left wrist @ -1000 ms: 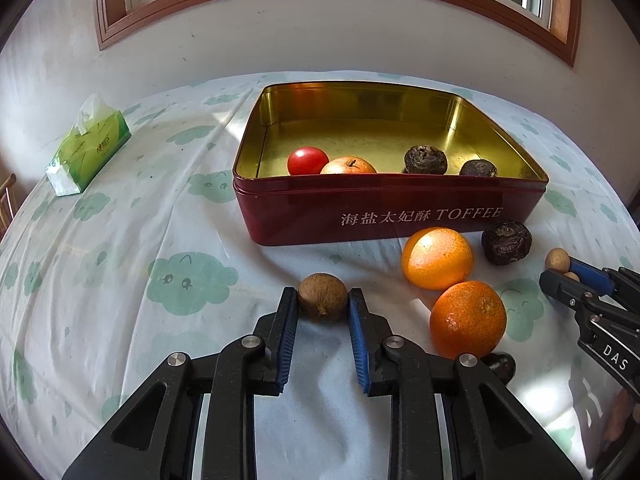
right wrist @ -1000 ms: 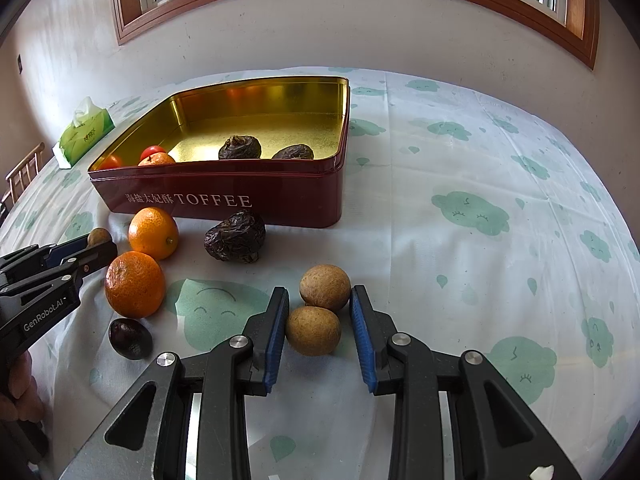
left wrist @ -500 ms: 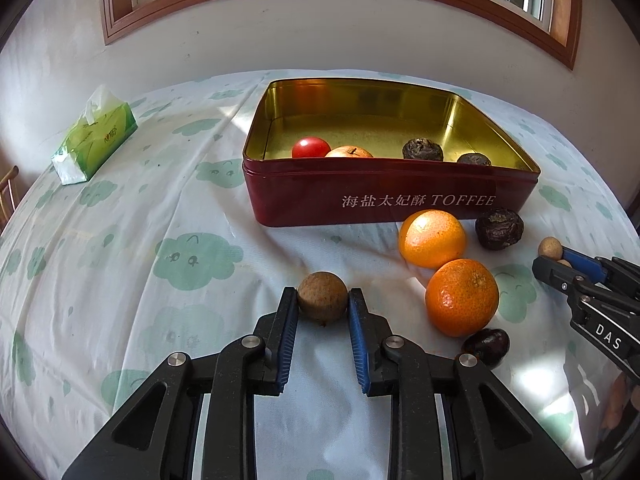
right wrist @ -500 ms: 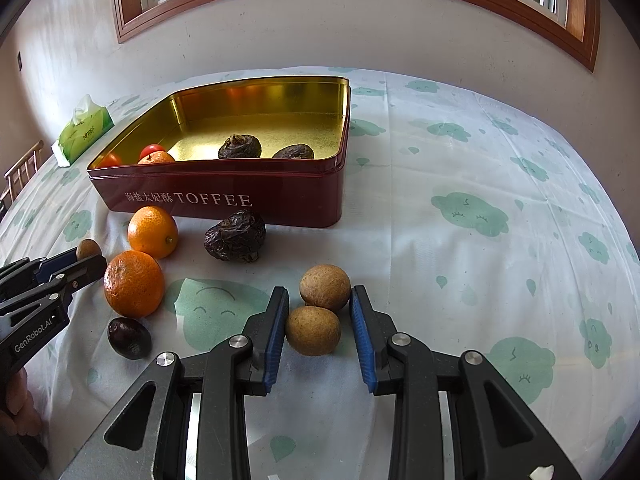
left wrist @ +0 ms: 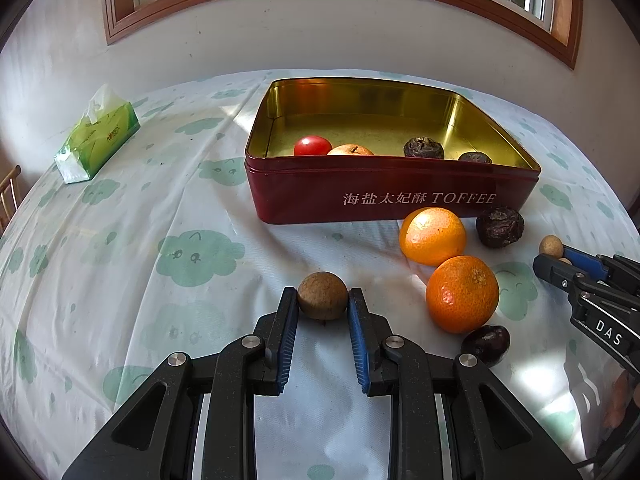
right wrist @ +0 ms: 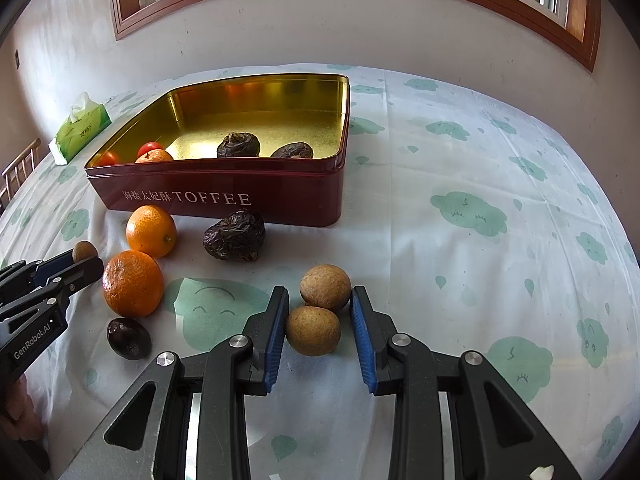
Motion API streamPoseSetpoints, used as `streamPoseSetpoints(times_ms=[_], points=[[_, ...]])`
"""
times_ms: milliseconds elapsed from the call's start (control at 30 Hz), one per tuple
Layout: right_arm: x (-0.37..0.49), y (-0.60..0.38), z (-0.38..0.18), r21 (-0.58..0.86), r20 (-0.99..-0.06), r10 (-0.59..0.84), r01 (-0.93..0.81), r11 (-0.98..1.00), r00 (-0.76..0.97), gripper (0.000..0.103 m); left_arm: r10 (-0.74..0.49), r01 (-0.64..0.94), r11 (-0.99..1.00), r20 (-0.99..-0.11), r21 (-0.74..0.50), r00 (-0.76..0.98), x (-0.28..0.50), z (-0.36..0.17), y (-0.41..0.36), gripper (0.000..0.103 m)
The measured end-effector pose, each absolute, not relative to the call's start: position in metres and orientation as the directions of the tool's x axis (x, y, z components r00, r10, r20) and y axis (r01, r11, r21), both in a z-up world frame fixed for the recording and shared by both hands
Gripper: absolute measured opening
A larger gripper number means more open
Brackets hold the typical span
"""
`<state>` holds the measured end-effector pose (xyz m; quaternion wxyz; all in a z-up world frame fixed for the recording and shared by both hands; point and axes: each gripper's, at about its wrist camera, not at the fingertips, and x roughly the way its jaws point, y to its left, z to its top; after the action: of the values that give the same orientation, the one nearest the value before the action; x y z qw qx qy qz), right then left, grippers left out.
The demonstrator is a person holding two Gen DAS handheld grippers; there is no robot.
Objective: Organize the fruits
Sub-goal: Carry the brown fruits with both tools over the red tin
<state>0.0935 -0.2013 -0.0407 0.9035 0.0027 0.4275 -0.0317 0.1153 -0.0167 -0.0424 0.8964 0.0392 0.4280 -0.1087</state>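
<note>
My left gripper (left wrist: 322,298) is shut on a round brown fruit (left wrist: 322,295) just above the cloth, in front of the red toffee tin (left wrist: 392,208). My right gripper (right wrist: 320,294) is shut on two brown fruits wedged side by side. Its left pad is on the near fruit (right wrist: 313,330) and its right fingertip is on the far fruit (right wrist: 325,287). The tin holds a tomato (left wrist: 313,146), an apple-like fruit (left wrist: 351,150) and two wrinkled dark fruits (left wrist: 423,148). Between the grippers lie two oranges (left wrist: 433,236) (left wrist: 462,294), a wrinkled dark fruit (left wrist: 500,227) and a small dark fruit (left wrist: 486,345).
A green tissue pack (left wrist: 98,142) lies at the far left of the cloud-print tablecloth (right wrist: 480,240). A wooden chair back (left wrist: 10,192) shows past the table's left edge. A wall with a window stands behind the table.
My left gripper has drawn back a little from the tin with its brown fruit still held. The right gripper and its two fruits have not moved.
</note>
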Motion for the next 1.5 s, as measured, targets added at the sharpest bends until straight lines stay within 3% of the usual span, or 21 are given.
streamPoseSetpoints(times_ms=[600,1500], points=[[0.085,-0.203,-0.035,0.016,-0.795,-0.032,0.073,0.997,0.605,0.029,-0.164,0.235,0.972,-0.779,-0.021,0.605,0.112,-0.038,-0.018,0.026],[0.092,-0.191,0.009,-0.015,-0.733,-0.032,0.031,0.999,0.679,0.029,-0.174,0.246,0.969,-0.732,-0.01,0.659,0.13,0.002,-0.027,0.026]])
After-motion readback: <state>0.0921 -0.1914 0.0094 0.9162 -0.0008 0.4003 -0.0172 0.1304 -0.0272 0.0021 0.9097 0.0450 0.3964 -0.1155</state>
